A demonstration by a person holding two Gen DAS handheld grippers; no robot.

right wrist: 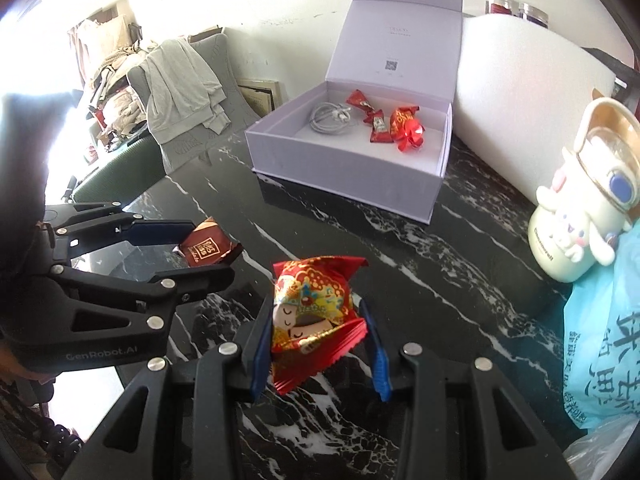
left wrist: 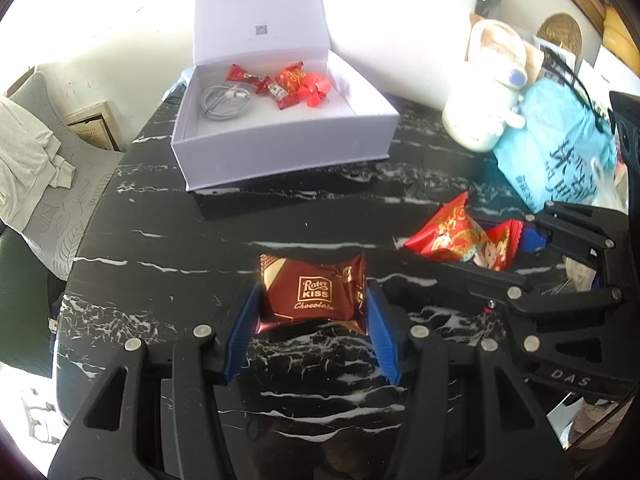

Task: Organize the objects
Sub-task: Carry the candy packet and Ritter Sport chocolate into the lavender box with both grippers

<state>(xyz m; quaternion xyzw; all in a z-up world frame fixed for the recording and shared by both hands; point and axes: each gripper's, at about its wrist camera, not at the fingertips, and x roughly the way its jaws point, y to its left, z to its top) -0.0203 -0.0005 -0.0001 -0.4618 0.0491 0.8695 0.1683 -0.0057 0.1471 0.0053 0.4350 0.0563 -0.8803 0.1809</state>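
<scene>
Between the left gripper's (left wrist: 312, 312) fingers, the chocolate packet's (left wrist: 314, 292) side edges vanish behind the blue pads (left wrist: 244, 320). In the right wrist view the red candy packet's (right wrist: 316, 312) lower left corner is covered by the near pad (right wrist: 260, 344) — whether the far pad touches it cannot be told. Beyond the fingers, the print inside the white box's (right wrist: 340, 176) lid (right wrist: 394, 36) is too small to read, and the blue bag (right wrist: 608, 340) is cut off by the picture's edge.

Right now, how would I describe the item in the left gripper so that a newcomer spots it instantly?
Start at the open lavender box on the black marble table. In front of it, the left gripper holds a dark maroon chocolate packet. Unlike the bright red candy beside it, it has gold "KISS Chocolate" lettering.
</scene>
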